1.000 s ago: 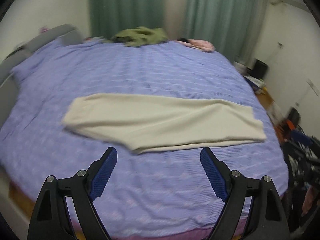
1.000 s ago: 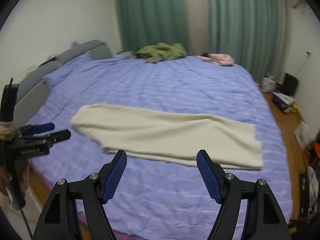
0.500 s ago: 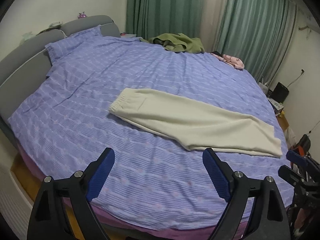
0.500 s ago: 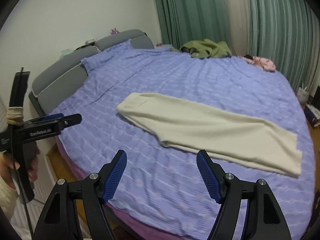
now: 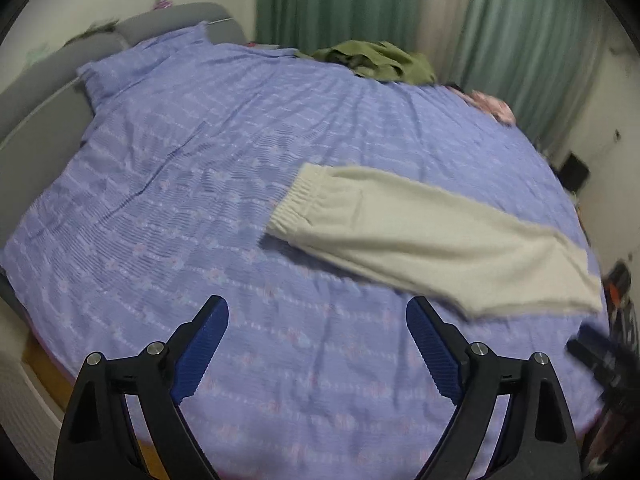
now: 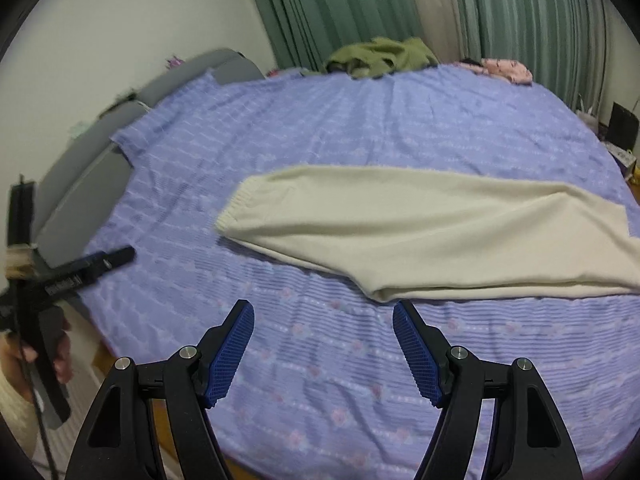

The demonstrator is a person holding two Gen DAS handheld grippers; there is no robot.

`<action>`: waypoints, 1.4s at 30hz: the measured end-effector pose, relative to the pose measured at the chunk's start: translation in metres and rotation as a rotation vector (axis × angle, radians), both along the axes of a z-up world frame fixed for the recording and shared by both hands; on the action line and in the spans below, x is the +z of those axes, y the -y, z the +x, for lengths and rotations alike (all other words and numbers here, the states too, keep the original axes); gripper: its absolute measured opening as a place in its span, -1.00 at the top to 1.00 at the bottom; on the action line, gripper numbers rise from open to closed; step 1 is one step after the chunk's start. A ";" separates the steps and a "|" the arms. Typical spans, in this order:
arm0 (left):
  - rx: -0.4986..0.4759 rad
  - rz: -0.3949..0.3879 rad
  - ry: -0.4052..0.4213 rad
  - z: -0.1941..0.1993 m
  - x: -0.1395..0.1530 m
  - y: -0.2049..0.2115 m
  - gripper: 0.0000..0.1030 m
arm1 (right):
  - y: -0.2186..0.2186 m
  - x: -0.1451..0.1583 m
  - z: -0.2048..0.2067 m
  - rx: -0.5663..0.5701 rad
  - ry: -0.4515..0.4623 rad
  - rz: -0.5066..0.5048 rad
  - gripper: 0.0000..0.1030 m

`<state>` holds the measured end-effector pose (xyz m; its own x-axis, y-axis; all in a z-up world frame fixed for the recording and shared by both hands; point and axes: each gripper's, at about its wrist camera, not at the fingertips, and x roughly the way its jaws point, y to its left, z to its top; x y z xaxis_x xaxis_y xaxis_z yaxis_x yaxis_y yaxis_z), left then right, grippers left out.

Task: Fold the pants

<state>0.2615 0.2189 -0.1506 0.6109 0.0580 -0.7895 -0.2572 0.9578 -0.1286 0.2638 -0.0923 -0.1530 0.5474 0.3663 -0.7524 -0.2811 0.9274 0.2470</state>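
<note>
A bedroom, and the work surface is a wide bed under a lavender cover, with green curtains along the far wall.

Nearest the lens, at the bottom of each wrist view, are my own claws. My left gripper stands wide apart with nothing between its blue pads; its jaws have just been opening further. My right gripper is also spread, a little narrower, and holds nothing. Both hang over bare cover, short of the cloth. At the lower left of the right view I see my left hand around the other tool's handle.

Just beyond lie the pants, cream, already doubled leg on leg, stretched flat from the frame's centre to its right edge. The elastic waistband is the end nearer the middle; the leg hems run off right. I judge them soft, light and limp: they will sag and slide on the cover, so I would pinch through all layers at the waistband corner and at the hems, not mid-leg.

Farther back, an olive garment and a pink cloth sit at the far edge. I see no containers.
</note>
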 end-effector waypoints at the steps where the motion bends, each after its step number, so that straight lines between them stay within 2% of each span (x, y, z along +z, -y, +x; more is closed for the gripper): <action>1: 0.026 -0.017 0.005 0.010 -0.010 -0.007 -0.80 | -0.004 -0.010 0.008 -0.017 -0.006 -0.018 -0.41; 4: 0.038 -0.058 0.003 0.045 -0.041 -0.020 -0.80 | -0.010 -0.053 0.035 -0.082 -0.062 -0.018 -0.40; 9: 0.018 -0.028 -0.014 0.092 -0.087 -0.036 -0.80 | -0.016 -0.098 0.069 -0.152 -0.096 0.001 -0.39; 13: 0.036 -0.088 -0.026 0.121 -0.124 -0.047 -0.80 | -0.022 -0.121 0.086 -0.185 -0.109 -0.010 -0.36; 18: 0.114 -0.179 -0.067 0.152 -0.170 -0.059 -0.78 | -0.037 -0.138 0.094 -0.243 -0.114 -0.035 -0.36; 23: 0.136 -0.228 -0.041 0.173 -0.181 -0.063 -0.74 | -0.058 -0.143 0.095 -0.213 -0.103 -0.098 -0.36; 25: 0.155 -0.227 -0.040 0.184 -0.183 -0.064 -0.58 | -0.060 -0.145 0.096 -0.227 -0.112 -0.107 -0.36; 27: 0.176 -0.237 -0.054 0.189 -0.186 -0.065 -0.50 | -0.061 -0.148 0.099 -0.241 -0.127 -0.109 -0.36; 29: 0.197 -0.273 -0.059 0.185 -0.183 -0.064 -0.41 | -0.061 -0.149 0.100 -0.236 -0.133 -0.116 -0.30; 32: 0.158 -0.294 -0.055 0.175 -0.178 -0.057 -0.44 | -0.055 -0.148 0.098 -0.209 -0.129 -0.089 -0.29; 33: 0.145 -0.294 -0.061 0.173 -0.181 -0.054 -0.54 | -0.051 -0.150 0.097 -0.189 -0.140 -0.072 -0.29; 38: 0.134 -0.280 -0.058 0.175 -0.193 -0.044 -0.55 | -0.041 -0.163 0.102 -0.133 -0.164 -0.066 -0.13; 42: 0.121 -0.174 -0.061 0.182 -0.189 -0.030 -0.58 | -0.027 -0.175 0.103 -0.167 -0.234 -0.031 -0.06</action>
<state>0.4437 0.2493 -0.3392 0.5588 -0.0118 -0.8292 -0.3817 0.8841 -0.2697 0.3668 -0.0649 -0.3281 0.4083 0.2604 -0.8749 -0.0622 0.9641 0.2580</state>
